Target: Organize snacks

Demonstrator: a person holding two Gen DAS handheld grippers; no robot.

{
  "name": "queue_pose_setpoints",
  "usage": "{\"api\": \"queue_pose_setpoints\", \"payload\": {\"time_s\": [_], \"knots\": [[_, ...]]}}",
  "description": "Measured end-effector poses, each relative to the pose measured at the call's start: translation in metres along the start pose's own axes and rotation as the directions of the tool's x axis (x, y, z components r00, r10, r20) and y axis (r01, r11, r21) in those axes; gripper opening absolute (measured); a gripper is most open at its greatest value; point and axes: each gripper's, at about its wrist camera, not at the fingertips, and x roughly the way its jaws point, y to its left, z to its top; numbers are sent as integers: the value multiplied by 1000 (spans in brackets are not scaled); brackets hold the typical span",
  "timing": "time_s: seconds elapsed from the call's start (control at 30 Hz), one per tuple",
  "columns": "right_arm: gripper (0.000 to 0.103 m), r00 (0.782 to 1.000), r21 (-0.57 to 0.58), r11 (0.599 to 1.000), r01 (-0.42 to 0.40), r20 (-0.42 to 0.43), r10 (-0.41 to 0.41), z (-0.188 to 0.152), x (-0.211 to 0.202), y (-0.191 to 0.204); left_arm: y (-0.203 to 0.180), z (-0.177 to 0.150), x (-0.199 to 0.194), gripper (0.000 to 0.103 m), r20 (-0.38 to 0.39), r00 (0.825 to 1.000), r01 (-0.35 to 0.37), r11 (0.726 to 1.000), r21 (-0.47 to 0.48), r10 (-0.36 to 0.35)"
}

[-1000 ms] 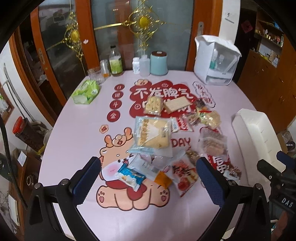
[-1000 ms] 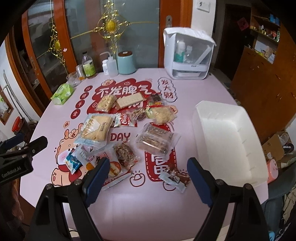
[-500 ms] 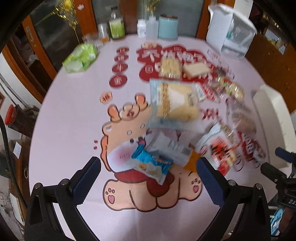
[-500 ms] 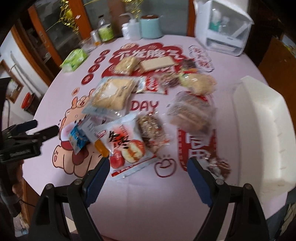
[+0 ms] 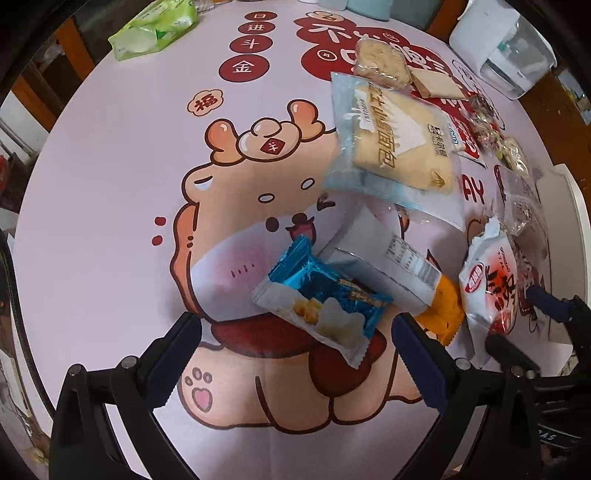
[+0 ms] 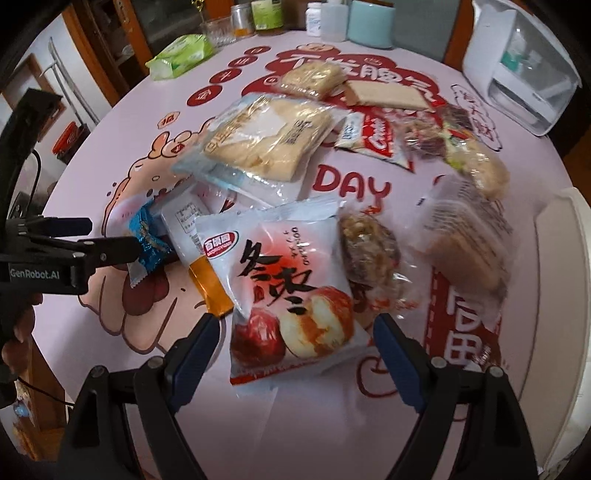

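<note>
Several wrapped snacks lie in a heap on a pink printed tablecloth (image 5: pixel 92 221). My left gripper (image 5: pixel 295 328) hangs open just above a blue foil packet (image 5: pixel 325 299), whose near end lies between the fingers without touching them. My right gripper (image 6: pixel 293 328) is open around the near end of a white-and-red jujube pack (image 6: pixel 288 288). A big bread pack (image 5: pixel 399 147) (image 6: pixel 266 133) lies behind both. Each gripper also shows in the other's view: the left gripper (image 6: pixel 110 234) beside the blue packet (image 6: pixel 147 243), the right gripper (image 5: pixel 513 315) at the jujube pack (image 5: pixel 491 280).
A white bin (image 6: pixel 561 295) (image 5: pixel 569 192) stands at the table's right edge. At the back are a green tissue pack (image 6: pixel 181 55), bottles and a mint canister (image 6: pixel 369 22), and a white dispenser box (image 6: pixel 517 66). A silver pack with an orange end (image 5: pixel 388 262) lies under the blue packet.
Both grippers have come down and tilted toward the table, closing in on the snack heap. The left one now frames the blue packet, the right one the jujube pack. Jaws stayed wide.
</note>
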Motion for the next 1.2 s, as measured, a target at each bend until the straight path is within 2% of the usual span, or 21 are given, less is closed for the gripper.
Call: {"api": "queue_pose_setpoints", "payload": {"time_s": [0.17,0.2,0.27,0.53,0.77,0.93,0.97,1.03,1.2], "knots": [[85,1000,-49,999,9,-15,-10,3,12,9,2,3,10,102,-51,998,32,998,54,-29],[80,1000,-61,998,24,-17,-25,3,15,11,1,4,12,102,-60,998,37,997,67,-33],[73,998,-79,996,48,-26,-50,3,19,14,-2,5,15,102,-68,997,33,994,101,-26],[68,998,-73,996,52,-18,-54,-1,16,15,-17,6,23,100,-81,997,3,974,224,15],[61,999,-33,999,25,-20,-26,-3,12,11,-28,10,29,79,-72,994,-61,954,293,86],[57,1000,-25,999,22,-8,-22,-6,7,11,-36,12,23,59,-51,994,-73,943,324,95],[56,1000,-20,999,24,2,-24,-7,4,11,-40,10,20,49,-43,995,-72,941,329,91],[56,1000,-9,1000,20,14,-20,-8,-1,11,-47,9,13,40,-33,995,-77,938,339,93],[55,998,15,1000,15,56,-16,-8,-23,10,-55,13,2,38,-17,996,-81,933,351,93]]}}
